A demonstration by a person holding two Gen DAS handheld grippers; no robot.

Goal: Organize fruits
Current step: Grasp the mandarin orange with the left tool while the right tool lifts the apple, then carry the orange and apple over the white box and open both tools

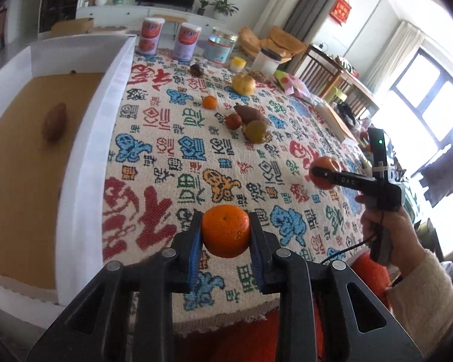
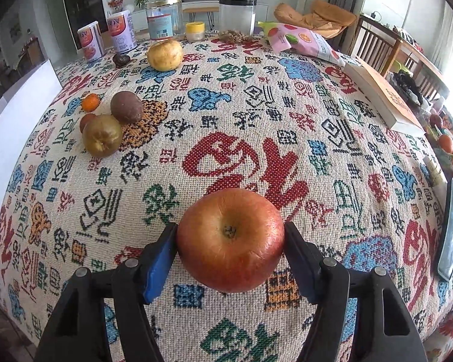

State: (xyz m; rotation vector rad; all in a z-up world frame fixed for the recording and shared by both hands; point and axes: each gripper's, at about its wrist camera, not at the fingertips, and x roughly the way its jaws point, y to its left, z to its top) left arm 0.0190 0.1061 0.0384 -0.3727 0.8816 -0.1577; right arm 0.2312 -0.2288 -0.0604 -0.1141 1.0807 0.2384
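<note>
White box: a shallow white-walled box with a brown cardboard floor (image 1: 84, 138) stands at the left edge of the table, beside the cloth.
In the box: 1 brown oval sweet potato (image 1: 55, 122) lies on the cardboard floor, blurred.
Left gripper: the left gripper (image 1: 226, 232) has its 2 blue-padded black fingers closed against the sides of a round orange mandarin (image 1: 226, 230), which is held above the near edge of the cloth.
Tablecloth: a woven cream tablecloth with red, blue and green characters (image 2: 256, 138) covers the table.
Loose fruit: toward the far left of the cloth sit a small orange kumquat-sized citrus (image 2: 90, 102), a brown-purple sweet potato (image 2: 126, 107), a small dark red fruit (image 2: 87, 120) and a dull green-brown apple (image 2: 102, 135); the last 3 are bunched together, touching or nearly so.
Farther back: a pale yellow round pear (image 2: 165, 54) sits alone, near 2 printed tins (image 2: 105, 37) and 2 clear jars (image 2: 200, 15).
Right gripper: the right gripper (image 2: 231, 241) clamps a large red apple (image 2: 231, 239) between its 2 pads, blossom end facing the camera, lifted over the cloth.
Right edge: a snack bag (image 2: 299, 40), a book (image 2: 383, 96) and a dark phone (image 2: 451, 229) lie there.
</note>
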